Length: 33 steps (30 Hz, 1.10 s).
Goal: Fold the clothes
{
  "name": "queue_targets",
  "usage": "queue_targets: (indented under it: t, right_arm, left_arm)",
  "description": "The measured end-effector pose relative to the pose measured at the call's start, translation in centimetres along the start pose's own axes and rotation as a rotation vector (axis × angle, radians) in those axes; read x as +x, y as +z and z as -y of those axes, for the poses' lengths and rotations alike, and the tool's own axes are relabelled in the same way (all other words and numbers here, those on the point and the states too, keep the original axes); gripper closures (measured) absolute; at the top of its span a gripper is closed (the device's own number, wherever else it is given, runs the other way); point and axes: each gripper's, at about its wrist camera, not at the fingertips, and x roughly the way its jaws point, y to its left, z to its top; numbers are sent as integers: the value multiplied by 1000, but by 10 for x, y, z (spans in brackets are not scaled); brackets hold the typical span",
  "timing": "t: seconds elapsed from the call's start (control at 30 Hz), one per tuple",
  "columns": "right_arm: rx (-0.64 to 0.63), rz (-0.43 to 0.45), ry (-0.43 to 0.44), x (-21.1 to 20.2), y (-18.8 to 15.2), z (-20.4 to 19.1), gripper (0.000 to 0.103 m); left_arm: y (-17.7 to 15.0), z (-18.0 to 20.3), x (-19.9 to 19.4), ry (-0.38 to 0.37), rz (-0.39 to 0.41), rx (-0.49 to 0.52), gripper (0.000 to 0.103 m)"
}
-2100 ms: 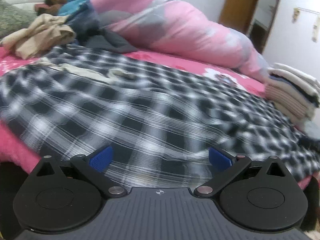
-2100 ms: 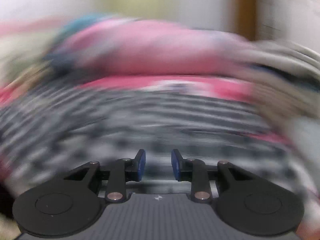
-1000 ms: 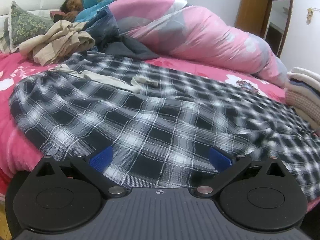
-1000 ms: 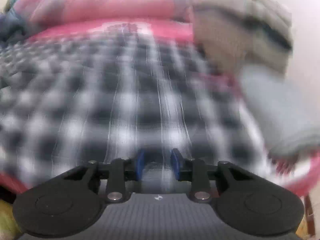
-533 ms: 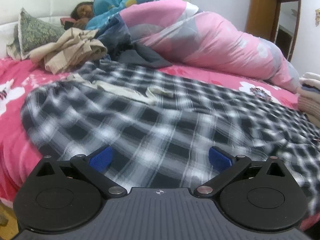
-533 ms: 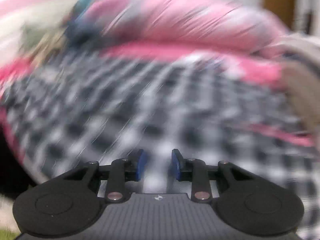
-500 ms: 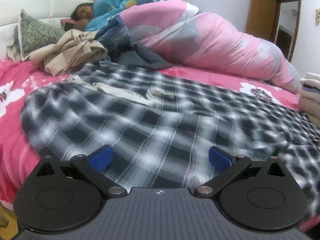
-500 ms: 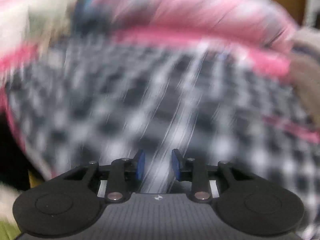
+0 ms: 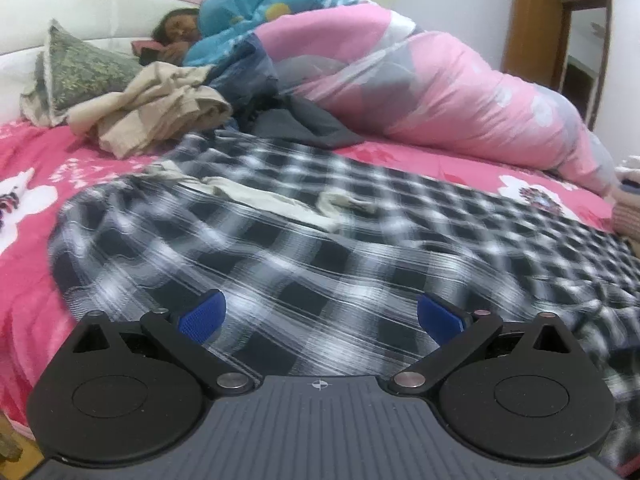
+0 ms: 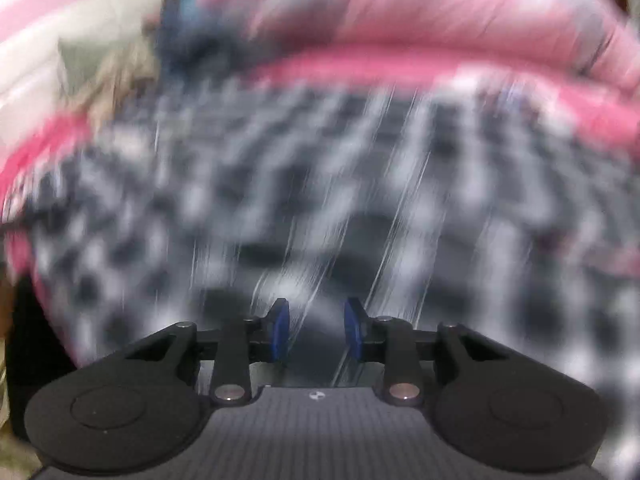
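- Black-and-white checked cotton garment (image 9: 344, 248) lies spread across the pink bed (image 9: 28, 208), mid-frame.
- Left claw (image 9: 318, 316) gapes wide, empty.
- Right claw (image 10: 316, 330) stands narrowly parted; blur hides any grip, so a pinch may miss the hem.

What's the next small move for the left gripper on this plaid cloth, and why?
Probably ease the left gripper down and close on the near edge of the plaid cloth. Its jaws stand wide open and empty above the cloth, which lies spread on the pink bed.
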Motion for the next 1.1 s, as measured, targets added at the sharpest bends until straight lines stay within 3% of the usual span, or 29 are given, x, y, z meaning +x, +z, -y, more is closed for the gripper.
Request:
queue_targets:
  t: [0.13, 0.2, 0.3, 0.4, 0.47, 0.57, 0.73, 0.8, 0.9, 1.0, 1.1]
  right_arm:
    - [18, -65, 5, -20, -28, 0, 70]
    - [44, 8, -14, -23, -15, -7, 70]
    - [42, 91, -16, 11, 10, -23, 70]
    - [-76, 46, 12, 33, -7, -51, 69]
    - [-211, 74, 22, 15, -30, -65, 69]
    - [-314, 63, 119, -20, -52, -66, 70]
    - [-229, 185, 14, -12, -34, -50, 69]
    - [-225, 144, -17, 3, -44, -48, 70]
    - [-171, 118, -73, -22, -94, -25, 69]
    - [-45, 50, -153, -42, -115, -5, 70]
    - [19, 162, -187, -49, -95, 7, 70]
  left_arm:
    - [1, -12, 4, 19, -5, -21, 0]
    - [1, -15, 4, 28, -12, -19, 0]
    - [3, -15, -2, 33, -7, -12, 0]
    - [2, -15, -5, 44, 7, 5, 0]
    - [0, -19, -2, 57, -5, 11, 0]
    - [2, -22, -1, 65, -13, 16, 0]
    - [10, -1, -20, 27, 46, 73, 0]
    - [3, 17, -26, -5, 53, 144, 0]
    - [-11, 42, -29, -36, 36, 255, 0]
    - [-17, 63, -33, -80, 28, 325, 0]
    - [-17, 93, -38, -197, 46, 371, 0]
